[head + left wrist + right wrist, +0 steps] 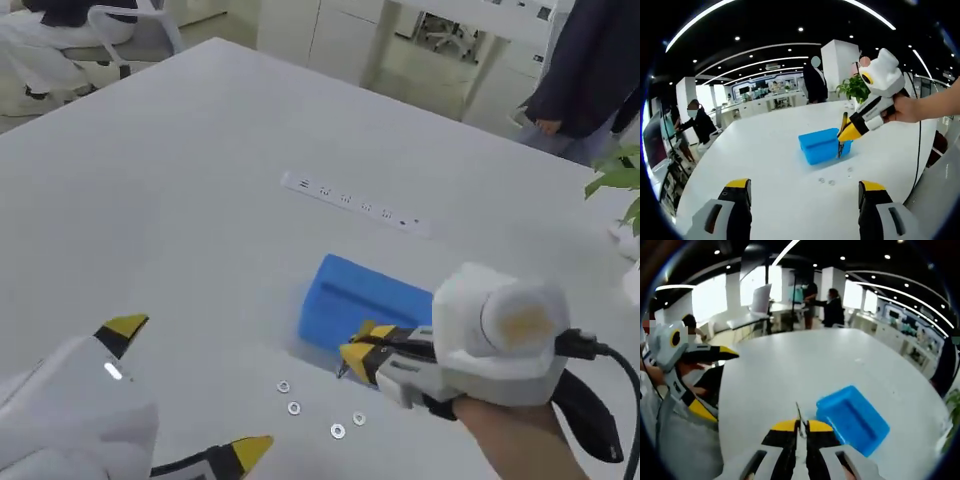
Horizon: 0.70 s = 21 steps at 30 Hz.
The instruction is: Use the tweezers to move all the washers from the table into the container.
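Up close at the white table (pixel 200 150), we see the right gripper (pixel 358 360), held in a hand (pixel 510 430), with its yellow-tipped jaws pressed together on a pair of slim tweezers (pixel 839 150). The tweezers point down at the tabletop just beside the near edge of the blue container (pixel 365 298); we cannot tell whether their tips touch the surface. Four small washers (pixel 294 408) lie loose on the table just near of the container, close to the tweezers' tips and between the two grippers. At the near left, the left gripper (pixel 188 388) hangs above the table with its jaws spread wide and nothing between them, well apart from the washers. In the right gripper view we cannot make out anything inside the container. Farther across the table, a white power strip (pixel 355 203) lies beyond the container. At the far right edge are the leaves of a green plant (pixel 620 180). People sit and stand in the bright office behind.
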Each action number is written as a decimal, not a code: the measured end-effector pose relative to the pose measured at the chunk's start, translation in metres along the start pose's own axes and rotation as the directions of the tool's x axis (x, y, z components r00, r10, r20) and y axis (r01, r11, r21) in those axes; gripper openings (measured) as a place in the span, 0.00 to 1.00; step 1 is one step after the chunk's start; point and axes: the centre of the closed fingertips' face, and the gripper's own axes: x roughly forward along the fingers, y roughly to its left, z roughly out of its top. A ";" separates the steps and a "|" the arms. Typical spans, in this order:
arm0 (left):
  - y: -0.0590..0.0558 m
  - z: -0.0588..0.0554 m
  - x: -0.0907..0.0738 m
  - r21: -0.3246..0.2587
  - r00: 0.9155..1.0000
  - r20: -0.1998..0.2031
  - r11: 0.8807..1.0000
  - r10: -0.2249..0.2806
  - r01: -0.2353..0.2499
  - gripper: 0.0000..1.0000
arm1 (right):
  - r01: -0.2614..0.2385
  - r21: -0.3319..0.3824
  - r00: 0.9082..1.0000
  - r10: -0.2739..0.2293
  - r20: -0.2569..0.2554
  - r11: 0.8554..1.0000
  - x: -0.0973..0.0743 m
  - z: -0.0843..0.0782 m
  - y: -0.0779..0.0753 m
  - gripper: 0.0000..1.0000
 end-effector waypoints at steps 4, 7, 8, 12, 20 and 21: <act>0.002 -0.004 -0.001 0.039 1.000 -0.008 0.999 0.023 -0.023 0.89 | 0.018 0.027 0.999 -0.019 0.030 0.999 0.002 0.012 -0.014 0.02; 0.003 -0.007 0.001 0.046 0.999 -0.024 0.999 0.029 -0.028 0.88 | 0.047 0.034 0.997 -0.049 0.054 0.998 0.005 0.022 -0.028 0.02; 0.003 -0.008 0.001 0.051 0.999 -0.025 0.998 0.031 -0.029 0.88 | 0.047 0.048 0.997 -0.050 0.065 0.998 0.006 0.025 -0.031 0.02; 0.002 -0.015 0.003 0.034 0.998 -0.055 0.999 0.010 -0.008 0.88 | 0.054 0.101 0.994 -0.063 0.086 0.993 0.018 0.031 -0.045 0.02; 0.008 -0.017 0.003 -0.002 0.998 -0.059 1.000 0.027 -0.027 0.89 | 0.061 0.184 0.996 -0.073 0.058 0.981 0.061 0.017 -0.063 0.02; 0.009 -0.015 0.003 -0.011 0.998 -0.050 1.000 0.027 -0.028 0.90 | 0.065 0.186 0.995 -0.077 0.057 0.980 0.064 0.016 -0.065 0.02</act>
